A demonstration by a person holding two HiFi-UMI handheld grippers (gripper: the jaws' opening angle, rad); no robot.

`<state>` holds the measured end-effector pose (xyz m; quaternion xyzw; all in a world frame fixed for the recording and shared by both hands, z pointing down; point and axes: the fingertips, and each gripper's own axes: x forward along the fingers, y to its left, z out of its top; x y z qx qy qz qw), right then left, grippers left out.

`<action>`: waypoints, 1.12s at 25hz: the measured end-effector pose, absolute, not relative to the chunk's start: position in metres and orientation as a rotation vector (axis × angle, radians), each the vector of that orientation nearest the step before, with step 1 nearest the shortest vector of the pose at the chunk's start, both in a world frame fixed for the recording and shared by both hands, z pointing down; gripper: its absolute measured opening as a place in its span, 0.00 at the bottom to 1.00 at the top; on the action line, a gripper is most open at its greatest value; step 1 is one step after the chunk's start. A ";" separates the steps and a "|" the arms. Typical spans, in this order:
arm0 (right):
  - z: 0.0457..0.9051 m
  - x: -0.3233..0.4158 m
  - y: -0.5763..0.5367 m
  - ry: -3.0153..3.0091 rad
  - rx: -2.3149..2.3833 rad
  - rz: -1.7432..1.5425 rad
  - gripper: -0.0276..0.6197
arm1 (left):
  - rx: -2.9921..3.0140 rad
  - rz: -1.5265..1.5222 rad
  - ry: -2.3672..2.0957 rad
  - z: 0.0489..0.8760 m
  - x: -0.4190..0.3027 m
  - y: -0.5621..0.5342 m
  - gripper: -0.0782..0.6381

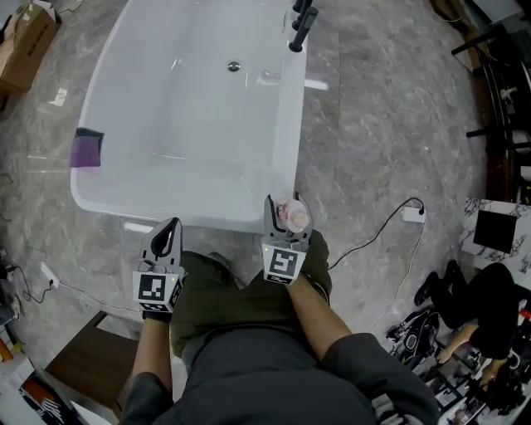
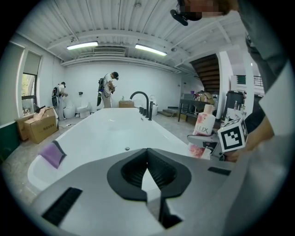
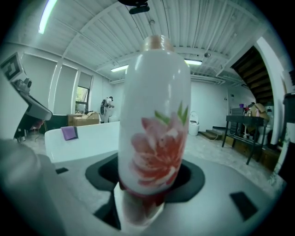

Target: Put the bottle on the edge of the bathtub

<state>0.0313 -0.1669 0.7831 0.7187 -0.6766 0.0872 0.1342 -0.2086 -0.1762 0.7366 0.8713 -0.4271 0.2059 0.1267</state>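
A white bottle (image 1: 294, 216) with a pink flower print stands upright in my right gripper (image 1: 288, 214), which is shut on its lower part. It hangs just in front of the near right corner of the white bathtub (image 1: 286, 124). In the right gripper view the bottle (image 3: 154, 124) fills the centre, with the tub (image 3: 92, 133) behind it to the left. My left gripper (image 1: 166, 234) is shut with nothing in it, in front of the tub's near end. From the left gripper view, the bottle (image 2: 203, 131) shows at the right beside the tub rim (image 2: 170, 133), past that gripper (image 2: 147, 173).
A purple cloth (image 1: 86, 149) hangs over the tub's left rim. A black faucet (image 1: 300, 25) stands at the far right corner. A power strip with cable (image 1: 412, 213) lies on the marble floor at right. A cardboard box (image 1: 29, 33) sits far left. People (image 2: 108, 90) stand at the back.
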 end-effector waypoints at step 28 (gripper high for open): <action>0.672 0.033 -0.109 -2.160 1.803 0.215 0.45 | 2.477 0.483 -1.340 0.637 -0.177 -0.131 0.11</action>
